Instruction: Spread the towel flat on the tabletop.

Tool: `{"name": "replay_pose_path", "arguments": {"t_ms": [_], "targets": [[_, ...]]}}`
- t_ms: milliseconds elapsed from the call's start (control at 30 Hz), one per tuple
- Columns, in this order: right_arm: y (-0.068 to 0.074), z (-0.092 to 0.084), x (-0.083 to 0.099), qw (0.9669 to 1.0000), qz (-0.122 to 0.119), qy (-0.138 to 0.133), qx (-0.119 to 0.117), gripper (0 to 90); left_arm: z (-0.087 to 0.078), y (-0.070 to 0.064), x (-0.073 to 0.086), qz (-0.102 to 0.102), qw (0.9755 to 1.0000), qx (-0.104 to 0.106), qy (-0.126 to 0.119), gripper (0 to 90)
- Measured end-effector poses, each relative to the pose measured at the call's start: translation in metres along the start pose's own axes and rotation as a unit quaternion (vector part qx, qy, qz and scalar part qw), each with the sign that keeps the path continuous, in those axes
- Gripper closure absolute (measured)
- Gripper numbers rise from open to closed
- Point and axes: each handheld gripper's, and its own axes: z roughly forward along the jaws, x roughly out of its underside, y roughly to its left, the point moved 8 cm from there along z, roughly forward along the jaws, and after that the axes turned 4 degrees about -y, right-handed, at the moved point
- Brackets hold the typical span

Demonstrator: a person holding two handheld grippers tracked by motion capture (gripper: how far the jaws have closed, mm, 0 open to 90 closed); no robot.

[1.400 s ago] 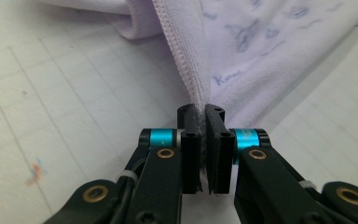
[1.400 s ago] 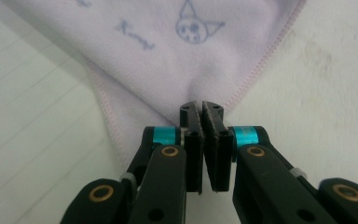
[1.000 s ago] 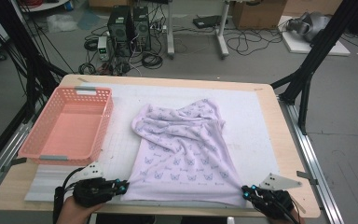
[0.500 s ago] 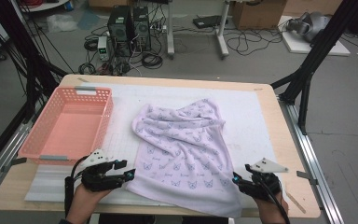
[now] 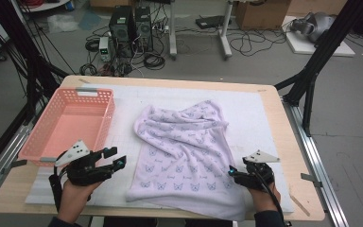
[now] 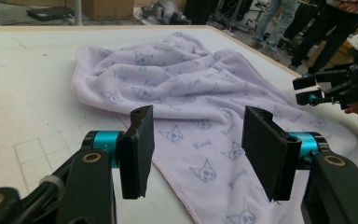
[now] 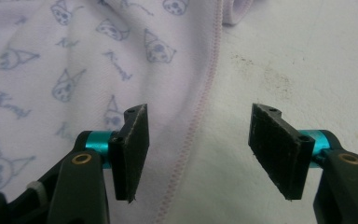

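At the tabletop's near edge both claws, left and right, have just opened, nothing between them; towel released, next regrip its hem.

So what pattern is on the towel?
Pale lilac towel with small cat-face prints, clearest in the left gripper view.

A lilac towel printed with small cat faces and script lies on the counter's white mat, right of centre. Its near half is spread fairly flat, with the bottom hem reaching the front edge, while the far half is rumpled and folded over itself. A stitched hem runs along its sides.
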Motion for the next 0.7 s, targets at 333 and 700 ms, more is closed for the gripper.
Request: {"name": "replay_pose_path", "arguments": {"t_ms": [333,700], "targets": [[0.009,0.026,-0.007,0.9985,-0.019,0.017,-0.048,52.6,0.065,0.013,0.033,0.018,0.9953,-0.049,0.081,45.0],[0.016,0.02,-0.005,0.9938,-0.016,0.025,-0.107,85.1,0.095,0.011,0.056,0.081,0.9815,-0.081,0.154,56.3]]}}
